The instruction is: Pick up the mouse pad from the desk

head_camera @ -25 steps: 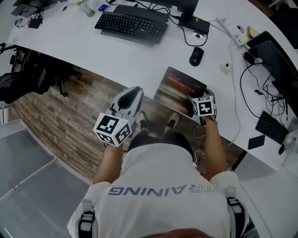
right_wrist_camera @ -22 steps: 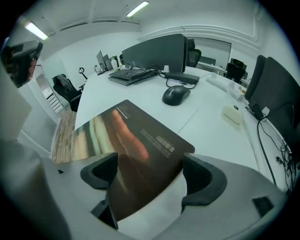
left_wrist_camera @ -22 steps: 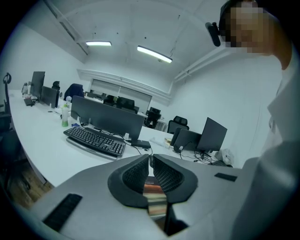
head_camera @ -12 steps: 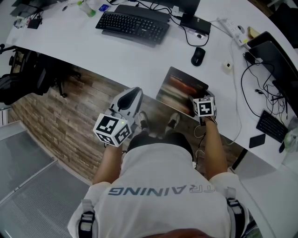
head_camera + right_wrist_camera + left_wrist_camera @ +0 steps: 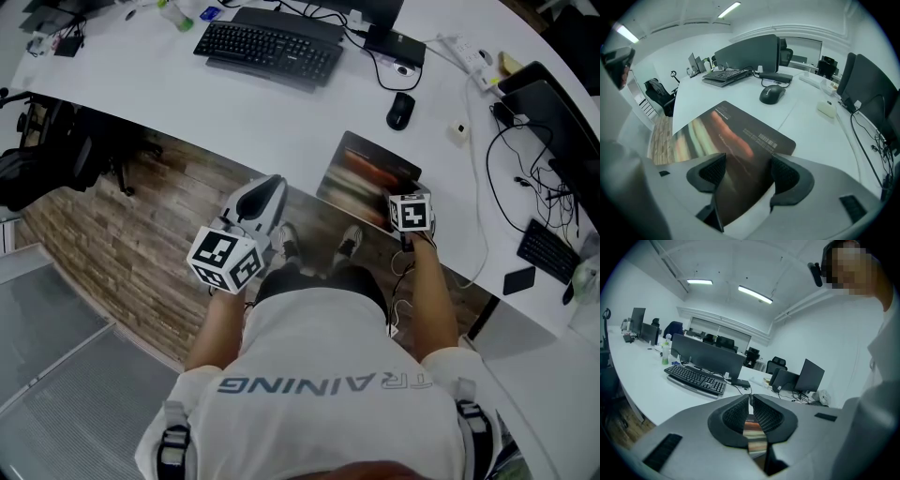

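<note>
The mouse pad (image 5: pixel 364 172), dark with blurred orange and green streaks, lies at the white desk's (image 5: pixel 187 94) near edge. My right gripper (image 5: pixel 403 199) points down at its near right corner. In the right gripper view the mouse pad (image 5: pixel 736 136) runs in between the jaws of the right gripper (image 5: pixel 747 171); they are closing but still stand apart from it. My left gripper (image 5: pixel 270 185) hangs over the wooden floor, left of the pad. Seen in its own view, the left gripper (image 5: pixel 751 399) is shut with nothing in it.
A black mouse (image 5: pixel 399 112) lies behind the pad, and a black keyboard (image 5: pixel 267 47) sits further back left. Cables, a power strip (image 5: pixel 466 61) and dark screens (image 5: pixel 553 112) crowd the desk's right side. An office chair (image 5: pixel 52 155) stands under the desk at left.
</note>
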### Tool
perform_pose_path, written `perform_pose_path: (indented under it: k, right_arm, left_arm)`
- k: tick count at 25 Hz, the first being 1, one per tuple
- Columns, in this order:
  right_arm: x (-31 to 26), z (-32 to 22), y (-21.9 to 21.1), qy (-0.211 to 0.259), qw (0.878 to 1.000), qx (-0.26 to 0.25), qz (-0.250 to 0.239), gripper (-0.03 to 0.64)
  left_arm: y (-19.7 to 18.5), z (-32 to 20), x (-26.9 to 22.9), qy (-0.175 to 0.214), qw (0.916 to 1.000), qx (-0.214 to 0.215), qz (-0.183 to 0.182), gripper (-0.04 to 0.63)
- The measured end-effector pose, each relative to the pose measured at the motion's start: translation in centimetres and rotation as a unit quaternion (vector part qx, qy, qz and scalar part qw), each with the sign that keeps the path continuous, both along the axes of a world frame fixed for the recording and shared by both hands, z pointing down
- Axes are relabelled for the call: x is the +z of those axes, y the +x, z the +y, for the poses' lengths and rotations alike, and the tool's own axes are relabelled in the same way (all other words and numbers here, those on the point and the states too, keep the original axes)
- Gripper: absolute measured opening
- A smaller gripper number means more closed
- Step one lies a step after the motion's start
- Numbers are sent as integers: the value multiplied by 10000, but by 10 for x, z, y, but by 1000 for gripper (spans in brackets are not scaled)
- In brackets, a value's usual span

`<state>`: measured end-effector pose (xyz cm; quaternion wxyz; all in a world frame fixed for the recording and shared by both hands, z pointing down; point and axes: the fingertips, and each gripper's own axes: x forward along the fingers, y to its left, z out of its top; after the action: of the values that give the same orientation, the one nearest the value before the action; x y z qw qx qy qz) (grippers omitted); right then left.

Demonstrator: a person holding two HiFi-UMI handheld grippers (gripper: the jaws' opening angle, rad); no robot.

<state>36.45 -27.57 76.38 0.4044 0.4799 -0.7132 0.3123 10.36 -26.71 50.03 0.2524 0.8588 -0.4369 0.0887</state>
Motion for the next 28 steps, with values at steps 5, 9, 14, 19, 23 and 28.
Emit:
perform_pose_path:
  k: [5, 9, 14, 19, 23, 28]
  right_arm:
    - [3, 4, -1, 37, 9998, 180, -49, 284]
    - [2, 6, -6, 63, 9996, 269, -73, 224]
    - [-11, 11, -19, 192, 9991, 198, -334, 75]
    - [-43, 15, -38, 487, 9964, 84, -686, 52]
    - [-78, 13, -49, 899, 9924, -2, -840, 49]
    - [-133, 5, -61, 1504, 9841, -80, -936, 48]
  left_arm:
    - [0, 4, 0, -11, 10000, 17, 27, 52]
    - [-1, 6, -1, -1, 10000, 14, 31, 52]
    - [-5, 7, -6, 54, 10000, -19, 59, 52]
    - [-8, 4, -16, 183, 9997, -18, 152, 52]
    - [-5, 2, -26, 325, 9992, 78, 240, 52]
    - [-9, 1, -42, 505, 9981, 161, 326, 52]
